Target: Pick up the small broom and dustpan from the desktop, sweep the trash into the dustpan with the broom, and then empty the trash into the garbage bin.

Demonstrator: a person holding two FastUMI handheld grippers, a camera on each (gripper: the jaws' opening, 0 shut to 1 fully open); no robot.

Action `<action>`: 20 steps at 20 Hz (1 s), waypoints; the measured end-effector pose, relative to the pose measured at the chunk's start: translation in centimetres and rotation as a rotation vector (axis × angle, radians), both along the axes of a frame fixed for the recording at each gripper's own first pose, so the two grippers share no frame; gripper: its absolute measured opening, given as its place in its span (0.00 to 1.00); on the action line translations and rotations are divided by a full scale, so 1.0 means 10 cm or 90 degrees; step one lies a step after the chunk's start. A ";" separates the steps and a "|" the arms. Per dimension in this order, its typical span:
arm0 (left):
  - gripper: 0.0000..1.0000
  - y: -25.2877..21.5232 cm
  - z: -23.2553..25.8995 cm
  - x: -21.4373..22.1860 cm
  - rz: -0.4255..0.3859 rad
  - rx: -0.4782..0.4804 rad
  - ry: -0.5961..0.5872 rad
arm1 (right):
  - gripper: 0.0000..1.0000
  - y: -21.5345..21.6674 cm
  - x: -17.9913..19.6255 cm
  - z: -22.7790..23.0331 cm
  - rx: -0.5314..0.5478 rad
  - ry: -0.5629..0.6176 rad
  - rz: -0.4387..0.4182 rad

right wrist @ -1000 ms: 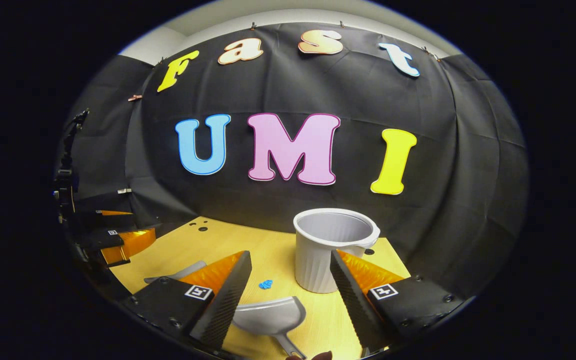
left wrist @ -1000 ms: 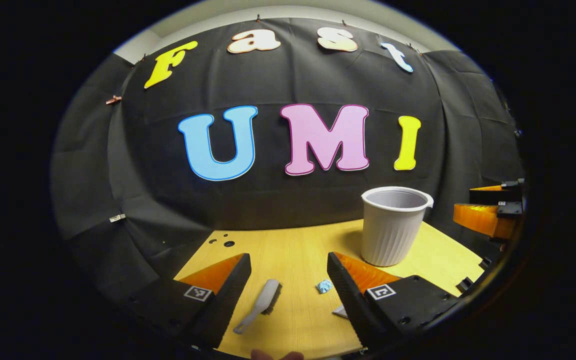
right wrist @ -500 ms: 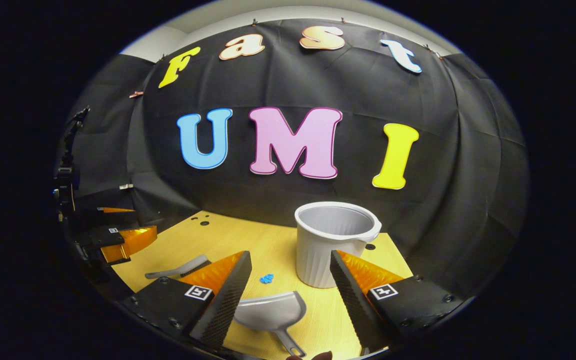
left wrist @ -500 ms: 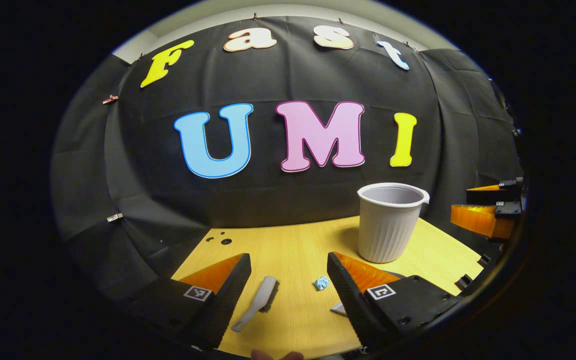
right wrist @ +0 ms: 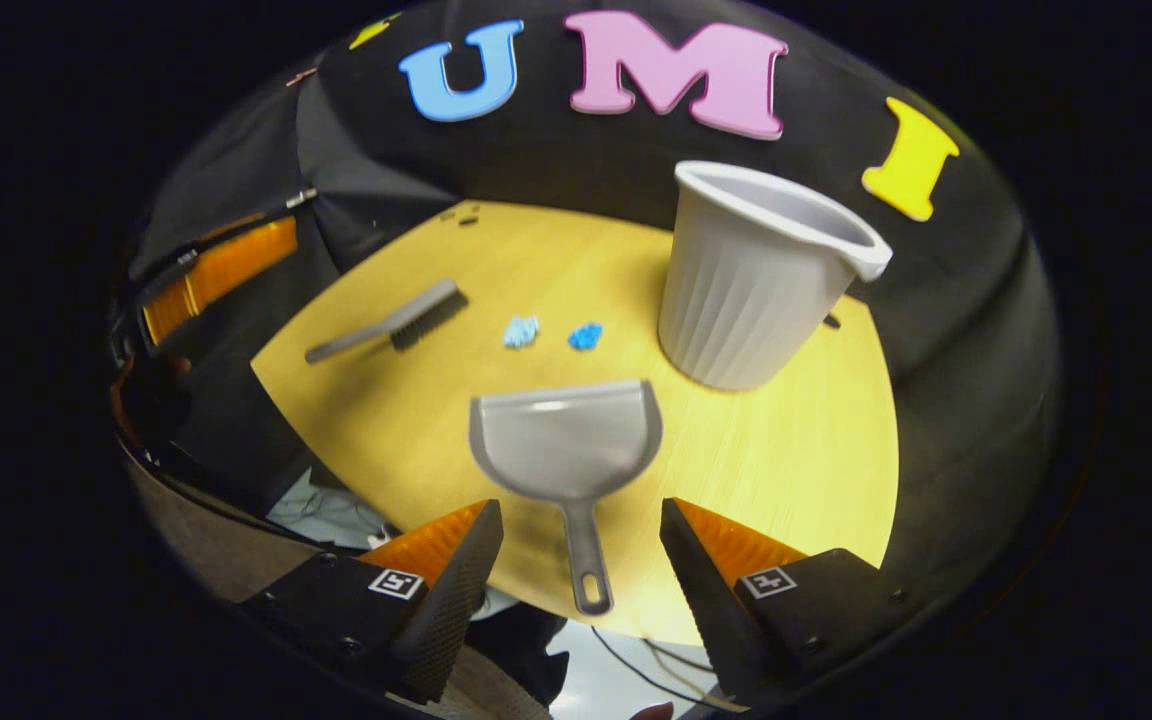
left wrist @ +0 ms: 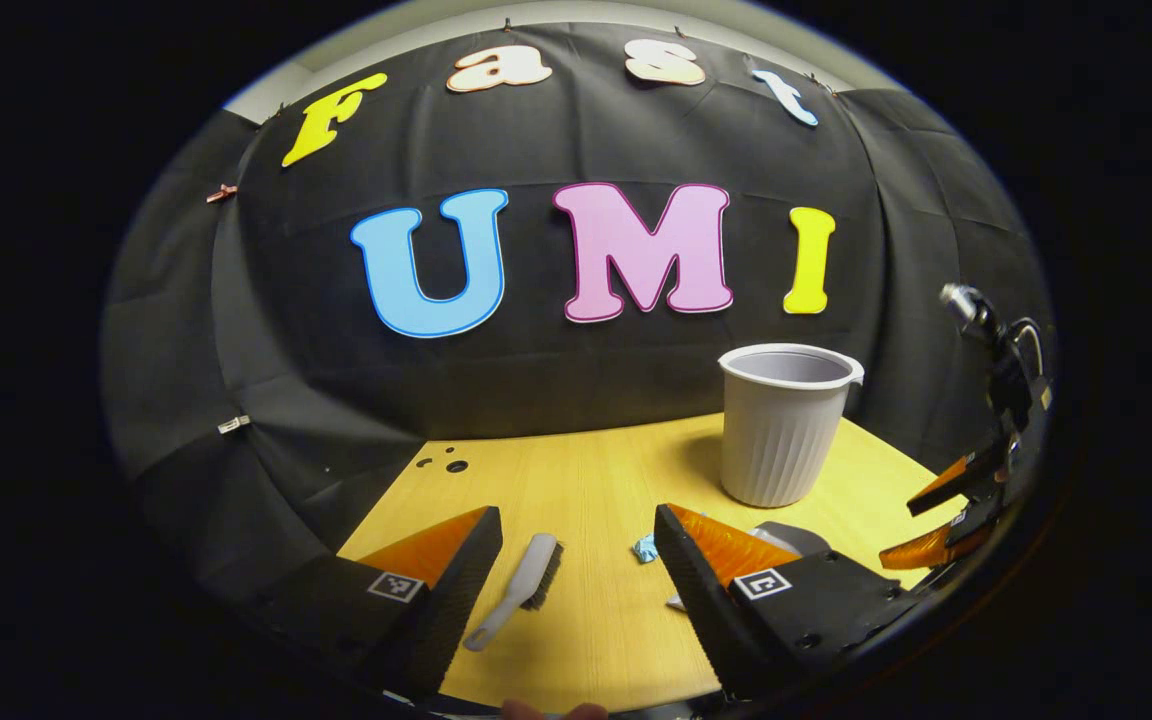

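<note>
Black cloth hangs behind a pale wooden tabletop, and everything for the job is laid out on it. In the right gripper view we look down from above the near edge: the grey dustpan lies flat near that edge, its handle pointing off toward the camera and its open mouth facing the far edge. The right tool hangs above it, fingers spread wide on either side of the handle, touching nothing. Just beyond the dustpan's mouth sit two small blue scraps of trash, side by side and apart from the pan. The small broom lies toward the left edge, bristles down, handle angled out to the left. The ribbed white garbage bin stands upright toward the far right corner, open at the top.

Over in the left gripper view, the left tool is also wide open, low over the tabletop, gripping nothing. The broom lies between its fingers, closer to the left one. One blue scrap peeks out beside the right finger, and the bin stands farther back on the right. At the right rim of this view, the other tool is tilted downward.
</note>
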State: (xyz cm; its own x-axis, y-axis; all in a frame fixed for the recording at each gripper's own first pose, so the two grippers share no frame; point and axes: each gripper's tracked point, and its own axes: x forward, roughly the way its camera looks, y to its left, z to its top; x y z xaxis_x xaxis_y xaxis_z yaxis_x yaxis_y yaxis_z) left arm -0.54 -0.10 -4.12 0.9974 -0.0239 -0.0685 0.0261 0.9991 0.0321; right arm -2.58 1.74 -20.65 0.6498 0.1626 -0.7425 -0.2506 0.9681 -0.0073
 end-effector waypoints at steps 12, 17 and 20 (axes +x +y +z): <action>0.96 0.25 -0.19 -0.07 0.041 0.001 0.024 | 0.98 0.00 0.33 -1.32 -0.085 0.228 0.035; 0.96 0.30 -0.25 -0.08 0.049 -0.006 0.032 | 0.97 0.11 0.39 -1.45 -0.104 0.254 0.056; 0.97 0.30 -0.27 -0.06 0.049 -0.006 0.035 | 0.96 0.20 0.38 -1.54 -0.109 0.281 0.063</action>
State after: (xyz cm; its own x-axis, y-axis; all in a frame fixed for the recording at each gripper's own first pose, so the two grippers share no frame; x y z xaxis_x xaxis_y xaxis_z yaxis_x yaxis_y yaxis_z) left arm -1.10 2.89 -6.78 0.9910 0.0512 -0.1237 -0.0486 0.9985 0.0240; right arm 1.20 3.75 -36.06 0.2541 0.0591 -0.9654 -0.3562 0.9337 -0.0366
